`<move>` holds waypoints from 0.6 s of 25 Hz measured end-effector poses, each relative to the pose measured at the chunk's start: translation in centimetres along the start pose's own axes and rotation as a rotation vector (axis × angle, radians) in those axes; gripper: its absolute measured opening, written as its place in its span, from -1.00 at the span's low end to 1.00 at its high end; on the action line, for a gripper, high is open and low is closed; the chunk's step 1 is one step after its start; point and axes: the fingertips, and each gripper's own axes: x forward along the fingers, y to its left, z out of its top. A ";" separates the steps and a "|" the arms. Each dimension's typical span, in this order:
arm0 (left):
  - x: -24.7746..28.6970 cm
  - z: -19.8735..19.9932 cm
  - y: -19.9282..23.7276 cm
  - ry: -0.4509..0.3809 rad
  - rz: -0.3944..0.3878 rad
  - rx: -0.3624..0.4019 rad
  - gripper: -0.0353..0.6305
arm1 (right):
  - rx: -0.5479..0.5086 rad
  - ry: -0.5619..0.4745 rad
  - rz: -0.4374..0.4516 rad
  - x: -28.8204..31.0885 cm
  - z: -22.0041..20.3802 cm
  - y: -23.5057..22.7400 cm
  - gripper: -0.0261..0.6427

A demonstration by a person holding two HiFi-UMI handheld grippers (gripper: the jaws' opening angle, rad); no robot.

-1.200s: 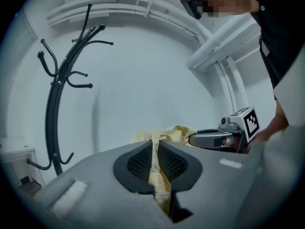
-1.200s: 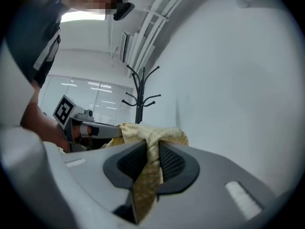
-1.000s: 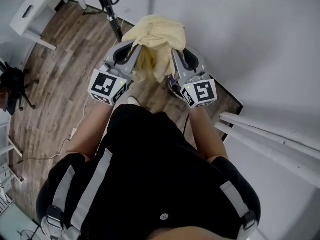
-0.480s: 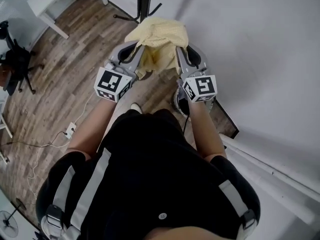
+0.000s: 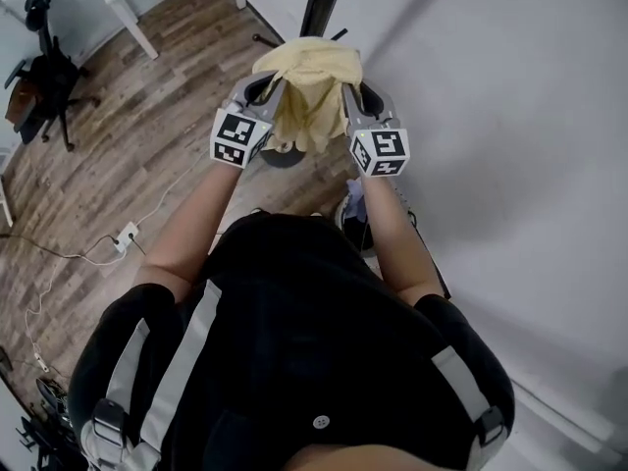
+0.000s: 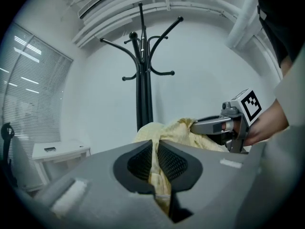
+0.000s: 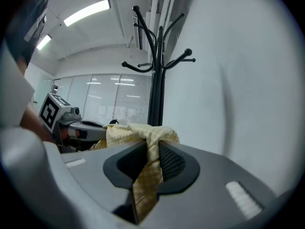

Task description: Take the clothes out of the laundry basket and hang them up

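Moved since earlier: both grippers and the yellow garment (image 5: 306, 77) have travelled toward the coat rack (image 5: 324, 3), whose pole now stands just beyond the cloth in the head view.
Garment: it hangs bunched between your two grippers, in front of the coat rack, its long axis running across from one gripper to the other.
Left gripper (image 5: 270, 88): its fingers (image 6: 137, 162) are closed tight on a thin fold of the garment.
Right gripper (image 5: 348, 94): its fingers (image 7: 174, 162) pinch a thicker fold.
Key relation: the coat rack's pole rises straight ahead of both grippers, and its hooks sit well above the fingers. Your right gripper looks slightly nearer the pole.
Pose: your forearms reach forward side by side, with both grippers roughly level.
Next, as I judge it: you need to lift the garment up to a hook.
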 end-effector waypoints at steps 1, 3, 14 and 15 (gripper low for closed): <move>0.3 -0.6 0.4 0.006 0.013 -0.012 -0.84 | 0.008 0.006 0.000 0.6 -0.6 -0.1 -0.71; 0.8 -1.5 0.8 0.018 0.036 -0.032 -0.84 | 0.026 0.021 -0.004 1.4 -1.8 -0.4 -0.71; 3.6 -8.4 1.3 0.164 0.083 -0.130 -0.84 | 0.145 0.149 0.011 4.5 -8.9 -1.0 -0.71; 3.6 -9.4 1.3 0.183 0.084 -0.146 -0.84 | 0.153 0.169 0.017 4.8 -9.8 -0.7 -0.71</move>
